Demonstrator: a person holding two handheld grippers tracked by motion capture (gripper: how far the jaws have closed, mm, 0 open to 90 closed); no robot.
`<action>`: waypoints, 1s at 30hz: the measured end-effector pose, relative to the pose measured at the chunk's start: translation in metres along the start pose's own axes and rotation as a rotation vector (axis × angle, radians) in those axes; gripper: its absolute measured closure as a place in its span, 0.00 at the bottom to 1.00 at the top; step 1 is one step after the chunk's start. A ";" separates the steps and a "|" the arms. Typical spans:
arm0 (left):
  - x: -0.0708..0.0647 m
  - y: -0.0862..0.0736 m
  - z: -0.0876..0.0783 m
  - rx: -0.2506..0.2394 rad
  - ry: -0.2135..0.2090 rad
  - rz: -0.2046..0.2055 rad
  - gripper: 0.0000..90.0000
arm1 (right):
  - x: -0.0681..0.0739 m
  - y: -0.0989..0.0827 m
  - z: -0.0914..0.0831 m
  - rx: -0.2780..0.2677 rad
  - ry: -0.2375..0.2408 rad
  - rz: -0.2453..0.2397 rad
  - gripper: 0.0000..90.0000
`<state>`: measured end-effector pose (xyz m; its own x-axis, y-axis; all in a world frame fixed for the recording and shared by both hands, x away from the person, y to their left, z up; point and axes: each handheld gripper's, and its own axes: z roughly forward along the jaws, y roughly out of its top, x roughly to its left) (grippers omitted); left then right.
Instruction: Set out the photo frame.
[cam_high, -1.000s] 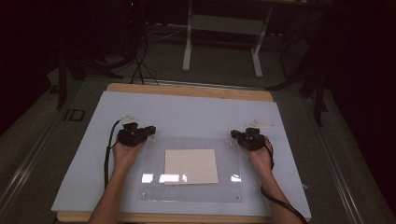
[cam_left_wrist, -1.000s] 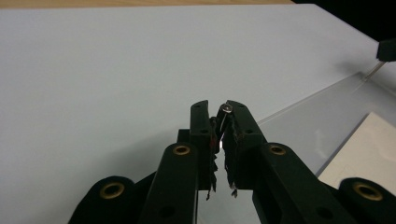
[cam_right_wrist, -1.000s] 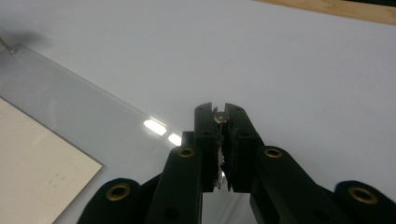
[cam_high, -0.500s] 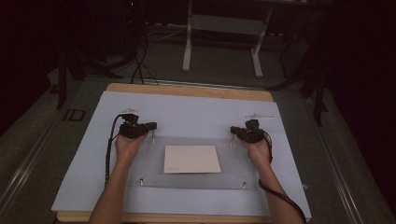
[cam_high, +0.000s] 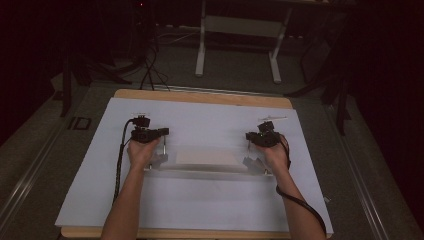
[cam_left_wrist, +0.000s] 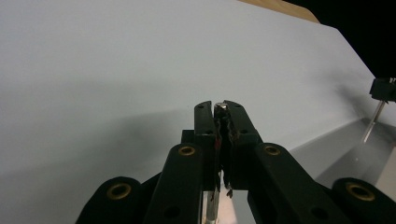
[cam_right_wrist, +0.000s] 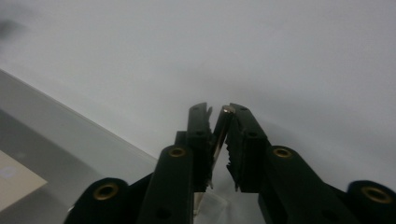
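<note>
The left gripper (cam_left_wrist: 219, 106) has its jaws pinched tight on a small metal post (cam_left_wrist: 219, 107) that stands at one corner of a clear plastic sheet (cam_high: 210, 162). The right gripper (cam_right_wrist: 218, 111) has a matching metal peg (cam_right_wrist: 227, 110) between its jaws, which have just been opening; the peg leans against one jaw with a gap beside the other, so the hold looks loose. From above, the left hand (cam_high: 142, 150) and the right hand (cam_high: 275, 155) sit at the two ends of the sheet, which is tipped up on its near edge in the middle of the worktop (cam_high: 200, 115). A pale card (cam_high: 206, 156) shows through the sheet. The worktop is covered in white, with a wooden edge at the far side.
</note>
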<state>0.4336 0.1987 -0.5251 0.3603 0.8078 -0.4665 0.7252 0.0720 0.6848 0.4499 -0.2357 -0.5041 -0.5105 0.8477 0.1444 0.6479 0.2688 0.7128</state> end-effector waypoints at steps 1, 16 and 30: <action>0.000 0.001 0.001 0.004 0.004 -0.003 0.95 | 0.000 0.001 -0.001 0.003 -0.008 -0.008 0.84; -0.002 0.004 0.003 0.018 0.025 -0.014 0.95 | 0.004 0.001 -0.038 -0.025 0.019 -0.047 0.76; -0.002 0.005 0.004 0.023 0.031 -0.022 0.95 | 0.023 0.005 -0.069 -0.025 0.088 -0.105 0.75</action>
<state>0.4384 0.1951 -0.5231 0.3257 0.8240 -0.4637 0.7461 0.0773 0.6614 0.4024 -0.2468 -0.4502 -0.6232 0.7717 0.1269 0.5746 0.3417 0.7437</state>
